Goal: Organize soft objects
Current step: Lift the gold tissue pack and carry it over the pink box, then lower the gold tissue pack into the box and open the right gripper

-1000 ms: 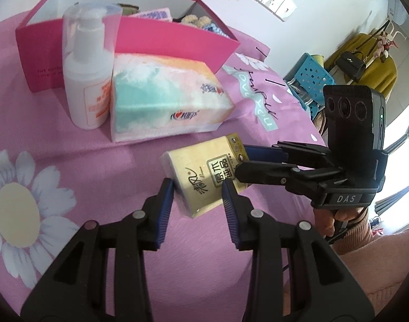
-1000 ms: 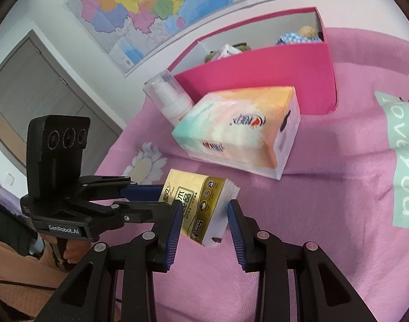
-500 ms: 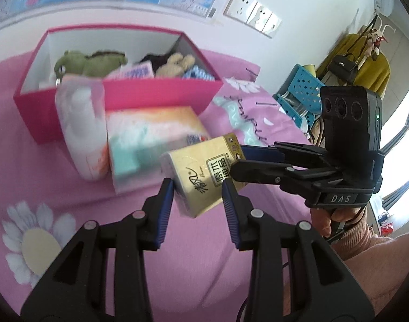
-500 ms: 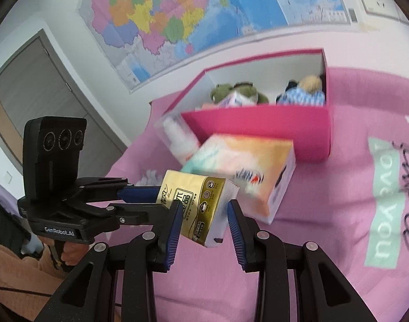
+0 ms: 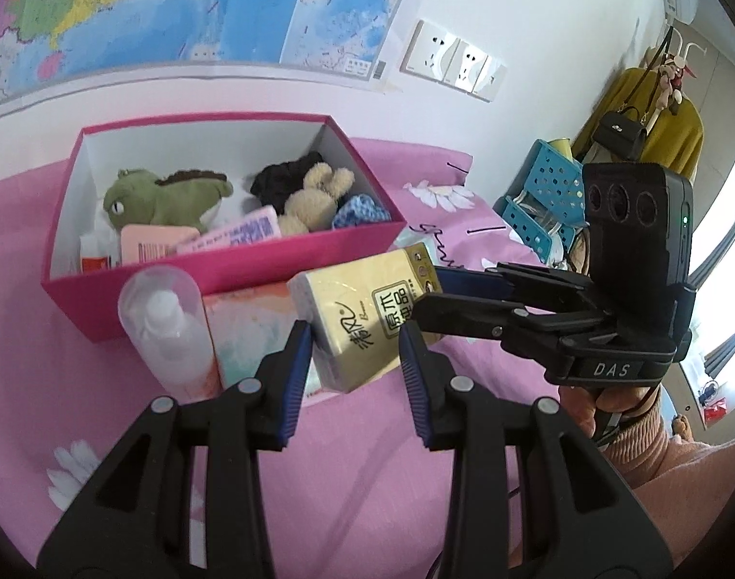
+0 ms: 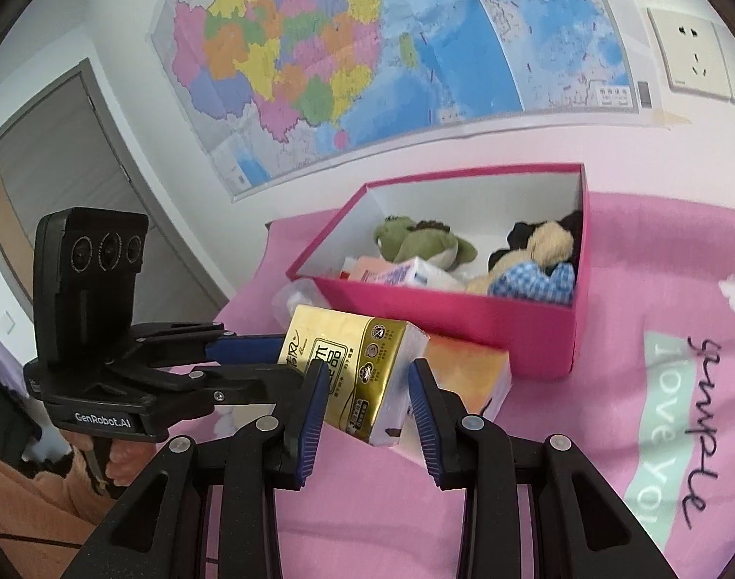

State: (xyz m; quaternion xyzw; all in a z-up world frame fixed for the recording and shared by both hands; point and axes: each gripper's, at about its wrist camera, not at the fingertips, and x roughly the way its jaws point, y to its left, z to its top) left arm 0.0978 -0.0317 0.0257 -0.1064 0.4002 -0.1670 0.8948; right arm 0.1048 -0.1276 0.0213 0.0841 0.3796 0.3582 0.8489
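Yellow tissue pack (image 5: 362,323), clamped between both the left gripper (image 5: 355,357) and right gripper (image 6: 367,386), hangs above the bed near the pink box (image 5: 222,272), seemingly mid-carry; next, lower it inside.

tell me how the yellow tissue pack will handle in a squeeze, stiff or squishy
Probably squishy: the tissue pack is soft wrapped paper, held at both ends by the left gripper and right gripper, so it may sag if one lets go. Its wrap looks glossy, so maybe slippery. Likely light for its size.
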